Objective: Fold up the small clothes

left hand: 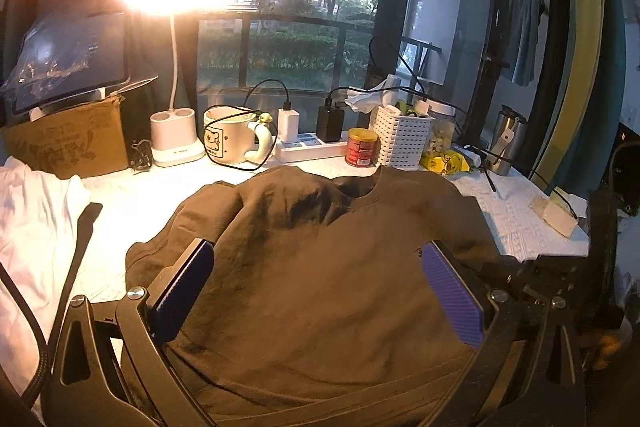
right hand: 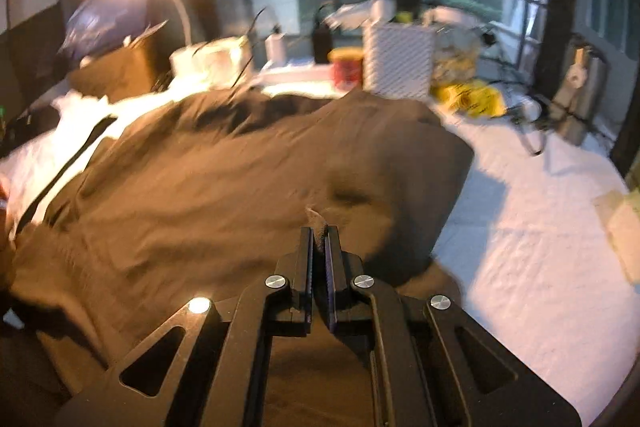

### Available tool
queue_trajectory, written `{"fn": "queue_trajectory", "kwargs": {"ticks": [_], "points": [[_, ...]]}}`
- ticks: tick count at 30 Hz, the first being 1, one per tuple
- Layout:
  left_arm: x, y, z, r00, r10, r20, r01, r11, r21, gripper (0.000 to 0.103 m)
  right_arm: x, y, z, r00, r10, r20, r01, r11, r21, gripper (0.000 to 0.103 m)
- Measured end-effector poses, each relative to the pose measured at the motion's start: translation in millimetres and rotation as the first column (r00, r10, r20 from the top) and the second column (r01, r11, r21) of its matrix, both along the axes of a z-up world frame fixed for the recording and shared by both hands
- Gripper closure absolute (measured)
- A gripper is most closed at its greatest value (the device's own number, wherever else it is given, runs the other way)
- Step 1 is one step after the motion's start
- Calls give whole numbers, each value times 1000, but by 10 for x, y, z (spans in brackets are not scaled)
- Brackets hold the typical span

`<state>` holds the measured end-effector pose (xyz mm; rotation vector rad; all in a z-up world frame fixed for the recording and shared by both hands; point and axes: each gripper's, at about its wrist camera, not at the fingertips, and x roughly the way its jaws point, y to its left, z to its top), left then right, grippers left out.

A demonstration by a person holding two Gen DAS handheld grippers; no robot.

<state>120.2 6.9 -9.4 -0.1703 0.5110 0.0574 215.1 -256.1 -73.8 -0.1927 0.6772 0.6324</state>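
A dark brown T-shirt (left hand: 320,267) lies spread on the white table cover (left hand: 516,223), collar toward the window. My left gripper (left hand: 318,291) is open, its blue-padded fingers (left hand: 184,291) wide apart just above the shirt's middle. In the right wrist view the same shirt (right hand: 224,183) fills the left and centre, blurred. My right gripper (right hand: 319,247) is shut on a pinch of the shirt's fabric near its right side, with cloth bunched up between the jaws.
A white garment (left hand: 32,227) lies at the left. Along the back stand a cardboard box (left hand: 68,143), lit desk lamp (left hand: 176,143), mug (left hand: 228,139), power strip (left hand: 308,145), red can (left hand: 362,147), white basket (left hand: 402,139), yellow packet (left hand: 446,163) and steel flask (left hand: 506,139). Cables trail around.
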Motion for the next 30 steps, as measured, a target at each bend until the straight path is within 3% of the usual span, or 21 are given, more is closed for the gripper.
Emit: {"fn": "queue_trajectory", "kwargs": {"ticks": [7, 9, 11, 14, 18, 21, 30], "points": [[-33, 104, -42, 1000, 8, -8, -8, 1000, -17, 1, -79, 229, -140, 995, 59, -81, -65, 994, -82, 96], [-28, 144, -46, 1000, 13, -11, -13, 1000, -19, 1, -77, 241, -96, 993, 72, -98, -82, 992, -92, 91], [-16, 183, -46, 1000, 19, -10, -19, 1000, -22, 1, -68, 189, 36, 992, 83, -97, -90, 993, -70, 69], [17, 241, -43, 1000, 28, -11, -28, 999, -26, 1, 49, 62, 223, 997, 36, -65, -39, 998, -50, 53], [94, 301, -61, 999, 32, -16, -33, 999, -29, 1, 341, -23, 344, 998, -55, -38, 53, 997, -62, 53], [168, 358, -95, 999, 37, -25, -38, 999, -37, 1, 560, 106, 327, 994, -85, -65, 80, 993, -82, 53], [379, 607, -203, 995, 66, -74, -70, 997, -43, 1, 970, 702, -10, 977, -123, -175, 92, 980, -174, 53]]}}
